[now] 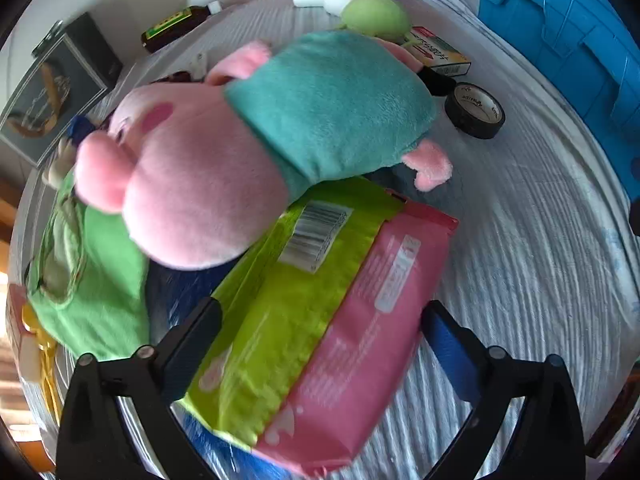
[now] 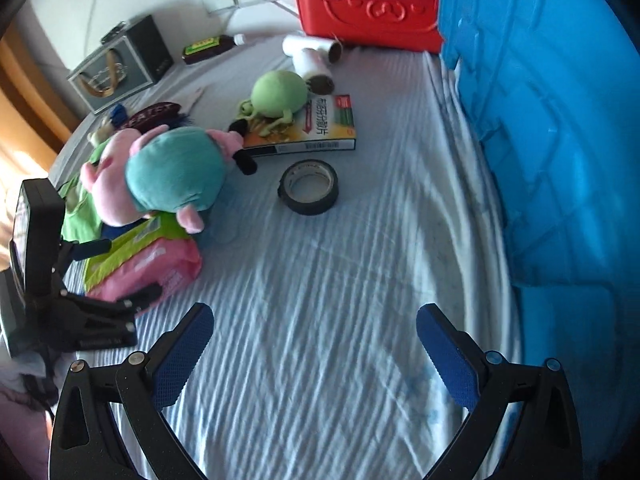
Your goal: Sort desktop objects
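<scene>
Two grippers are seen: the left gripper (image 1: 320, 320), jaws spread, straddles the pink-and-green plastic packet (image 1: 320, 344) at lower centre, grasp apparently pending; closing is called for next. The right gripper (image 2: 316, 328) hangs spread and empty.

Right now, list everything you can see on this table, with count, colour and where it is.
Pig plush toy: one, pink with teal shirt, lying on the packet, left side.
Wipes packet: one, pink and lime green, between the left claw's fingers.
Green cloth: one, left of the packet.
Tape roll: one, black, mid-table.
Medicine box: one, orange-green, behind the tape.
Green plush: one, on the box.
Hair dryer: one, white, far end.
Brown bottle: one, far left.
Red case: one, far end.
Blue bin: one, right edge.
Left claw: black, around the packet.
Right claw: black with blue pads, open, empty.
</scene>
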